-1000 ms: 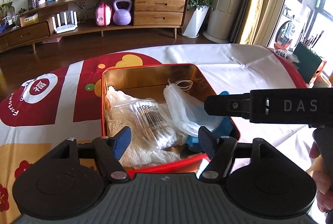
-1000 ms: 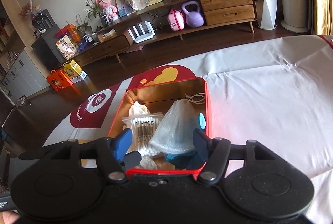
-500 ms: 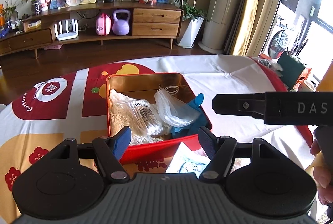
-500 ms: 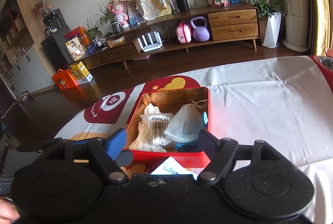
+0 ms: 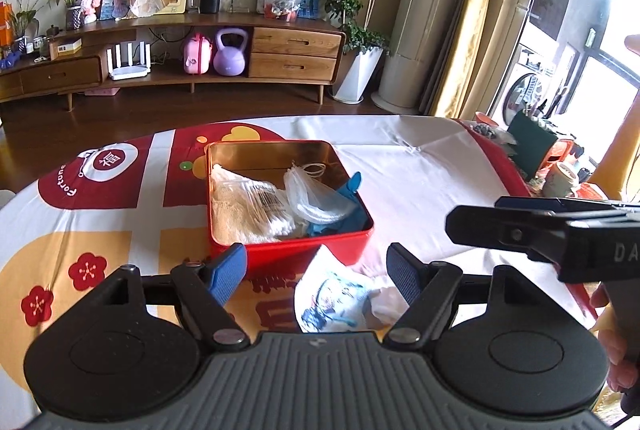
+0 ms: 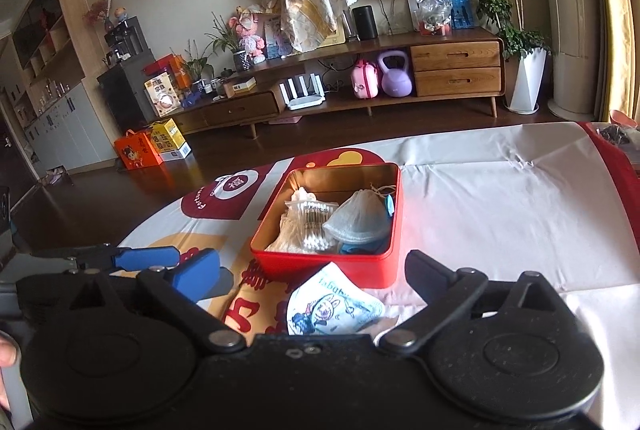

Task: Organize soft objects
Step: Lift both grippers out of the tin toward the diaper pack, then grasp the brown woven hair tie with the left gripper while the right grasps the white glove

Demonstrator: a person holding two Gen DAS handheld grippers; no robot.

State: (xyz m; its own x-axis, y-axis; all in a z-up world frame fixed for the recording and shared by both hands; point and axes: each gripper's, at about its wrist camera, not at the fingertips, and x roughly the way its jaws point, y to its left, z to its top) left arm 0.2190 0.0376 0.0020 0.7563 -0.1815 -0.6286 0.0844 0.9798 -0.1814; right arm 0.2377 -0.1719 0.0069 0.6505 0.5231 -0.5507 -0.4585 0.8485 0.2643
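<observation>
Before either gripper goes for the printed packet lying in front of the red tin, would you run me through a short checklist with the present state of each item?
1. Left gripper open and empty: ok.
2. Right gripper open and empty: ok.
3. Printed packet reachable, on the tablecloth just in front of the red tin, nothing on top: ok.
4. Packet apart from the tin's front wall: cannot tell, its tip looks very close.
5. Room in the tin: not ok near the front, where the cotton swab bag, mesh pouch and cloth crowd; the far end looks bare.
6. Grippers apart from each other: ok, though the right one reaches close beside the left.
</observation>
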